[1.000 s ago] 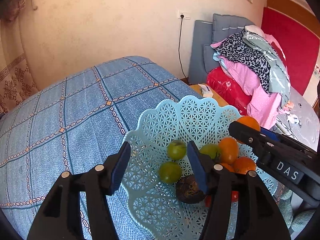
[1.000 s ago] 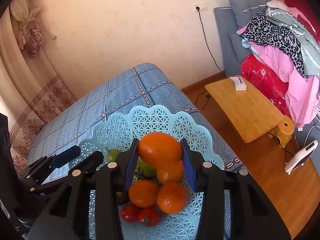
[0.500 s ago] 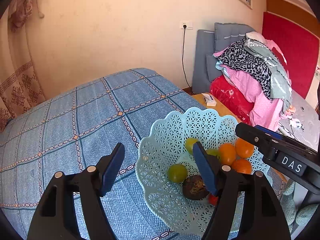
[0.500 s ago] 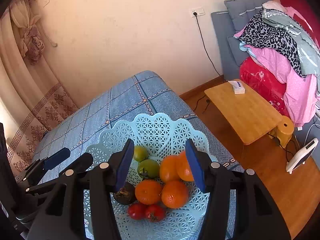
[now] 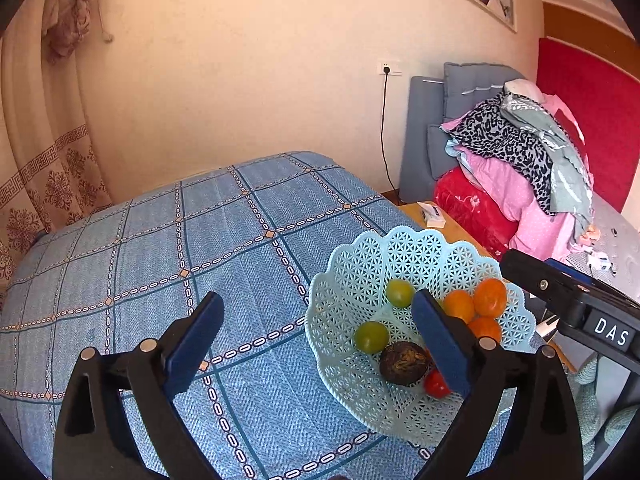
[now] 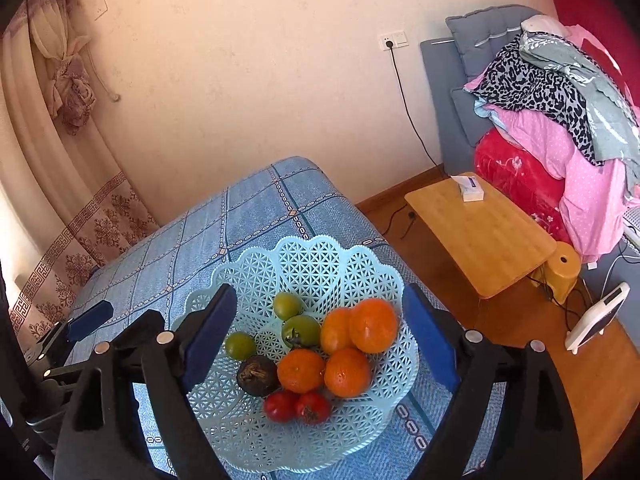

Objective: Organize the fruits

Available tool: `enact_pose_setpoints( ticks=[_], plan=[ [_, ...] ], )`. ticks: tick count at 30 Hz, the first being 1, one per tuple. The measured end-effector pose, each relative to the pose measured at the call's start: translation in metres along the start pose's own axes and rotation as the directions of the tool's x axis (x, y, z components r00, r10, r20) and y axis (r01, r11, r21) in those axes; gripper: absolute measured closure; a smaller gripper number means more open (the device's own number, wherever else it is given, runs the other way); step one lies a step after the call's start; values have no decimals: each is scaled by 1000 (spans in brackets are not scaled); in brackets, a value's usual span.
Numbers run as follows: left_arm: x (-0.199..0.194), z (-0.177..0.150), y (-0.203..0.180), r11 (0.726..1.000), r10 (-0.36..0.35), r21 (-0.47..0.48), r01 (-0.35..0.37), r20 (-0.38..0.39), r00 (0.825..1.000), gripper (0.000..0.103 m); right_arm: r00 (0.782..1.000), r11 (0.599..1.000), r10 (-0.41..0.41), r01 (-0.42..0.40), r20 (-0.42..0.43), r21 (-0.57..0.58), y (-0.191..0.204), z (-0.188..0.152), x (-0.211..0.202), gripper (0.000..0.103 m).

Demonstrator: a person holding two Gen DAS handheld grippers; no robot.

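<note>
A pale blue lattice basket [image 6: 320,256] [image 5: 404,252] rests on the blue checked bedspread [image 5: 200,248] near its right edge. Inside lie several oranges [image 6: 372,330] [image 5: 490,297], three green fruits [image 6: 301,330] [image 5: 371,336], a dark wrinkled fruit [image 6: 257,375] [image 5: 403,362] and two red tomatoes [image 6: 313,407]. My right gripper [image 6: 320,340] hangs open above the basket, holding nothing. My left gripper [image 5: 316,340] is open too, above the basket's left rim, and also shows at the left of the right wrist view [image 6: 88,322].
A low wooden table [image 6: 480,236] with a small white box [image 6: 468,188] stands on the wooden floor to the right of the bed. Behind it is a grey headboard [image 5: 424,148] piled with clothes [image 6: 560,92]. A white device [image 6: 600,316] lies on the floor.
The right gripper opened and let go of an orange, which now lies in the basket. Both grippers rose and drew back from the basket; the left one opened wider.
</note>
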State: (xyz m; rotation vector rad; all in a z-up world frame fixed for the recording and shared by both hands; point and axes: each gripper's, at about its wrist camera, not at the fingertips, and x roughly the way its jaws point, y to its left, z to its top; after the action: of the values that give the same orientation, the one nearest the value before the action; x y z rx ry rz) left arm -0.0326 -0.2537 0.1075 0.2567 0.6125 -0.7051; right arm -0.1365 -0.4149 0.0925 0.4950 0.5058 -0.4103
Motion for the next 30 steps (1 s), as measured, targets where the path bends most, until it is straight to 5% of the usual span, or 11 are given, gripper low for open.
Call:
enact_pose_setpoints(
  ticks=[14, 30],
  plan=[
    [-21, -25, 9, 998, 59, -26, -59, 2, 998, 5, 999, 993, -17, 11, -48, -119, 22, -38, -15, 3],
    [-27, -55, 12, 989, 146, 4, -146, -13, 989, 5, 994, 951, -112, 106, -4, -292, 46, -69, -29, 3]
  ],
)
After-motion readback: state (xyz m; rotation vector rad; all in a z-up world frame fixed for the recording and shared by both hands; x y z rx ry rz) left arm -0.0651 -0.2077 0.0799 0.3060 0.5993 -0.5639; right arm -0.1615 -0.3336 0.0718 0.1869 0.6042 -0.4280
